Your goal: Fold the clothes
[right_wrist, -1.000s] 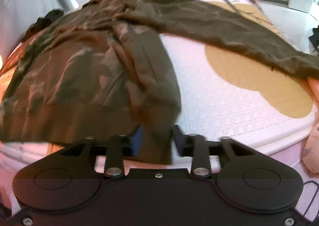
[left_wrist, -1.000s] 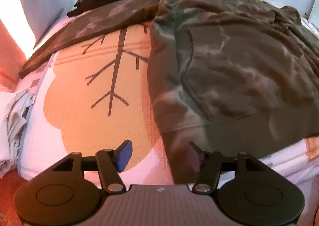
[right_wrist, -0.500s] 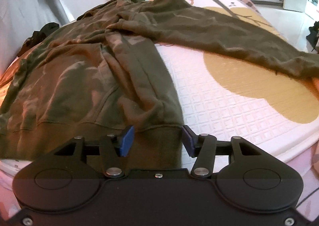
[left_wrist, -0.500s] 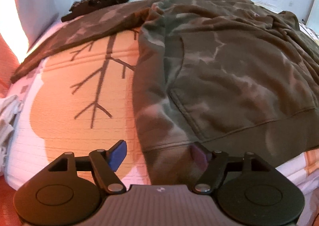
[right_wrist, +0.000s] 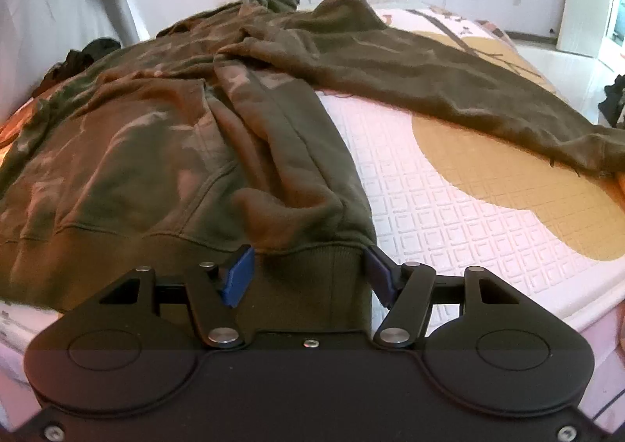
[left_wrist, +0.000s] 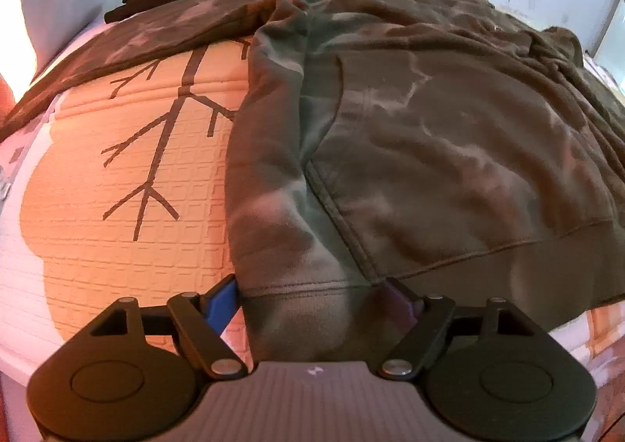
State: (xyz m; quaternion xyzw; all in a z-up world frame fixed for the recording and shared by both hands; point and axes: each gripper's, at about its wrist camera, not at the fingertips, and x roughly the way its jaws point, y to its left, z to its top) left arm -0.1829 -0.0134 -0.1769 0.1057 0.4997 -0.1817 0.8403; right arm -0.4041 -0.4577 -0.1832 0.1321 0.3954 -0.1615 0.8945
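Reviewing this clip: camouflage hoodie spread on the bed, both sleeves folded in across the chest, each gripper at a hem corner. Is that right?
Not quite. The sleeves are not folded in: each lies stretched outward across the bed, as each wrist view shows for its own side. The rest holds: the hoodie is spread out, the left gripper and right gripper at hem corners.

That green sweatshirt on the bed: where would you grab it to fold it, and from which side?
Take the sweatshirt by its ribbed bottom hem, one corner per gripper, coming from the near bed edge where the hem hangs over. The left gripper, jaws opening, straddles one corner; the right gripper straddles the other. That thick, straight band probably pinches cleanly.
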